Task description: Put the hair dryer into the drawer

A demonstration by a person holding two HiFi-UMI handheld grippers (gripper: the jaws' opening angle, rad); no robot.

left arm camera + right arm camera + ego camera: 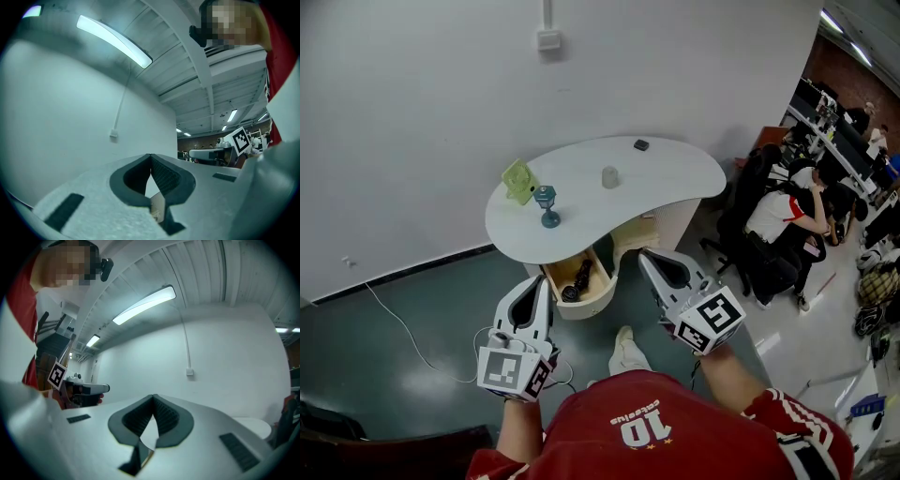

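Note:
A black hair dryer (580,278) lies inside the open wooden drawer (602,298) under the white curved table (581,220). In the head view my left gripper (546,280) hovers just left of the drawer, its tips together and nothing between them. To the right of the drawer my right gripper (644,253) is also shut and empty. The left gripper view shows the left gripper (150,156) with pads meeting, aimed at the white wall. The right gripper (153,396) is shut the same way in the right gripper view. Neither touches the drawer or the dryer.
On the tabletop stand a green object (518,180), a teal goblet (547,205), a pale cup (610,176) and a small dark item (641,144). A cable (398,328) trails over the floor at left. Seated people and office chairs (773,230) fill the right side.

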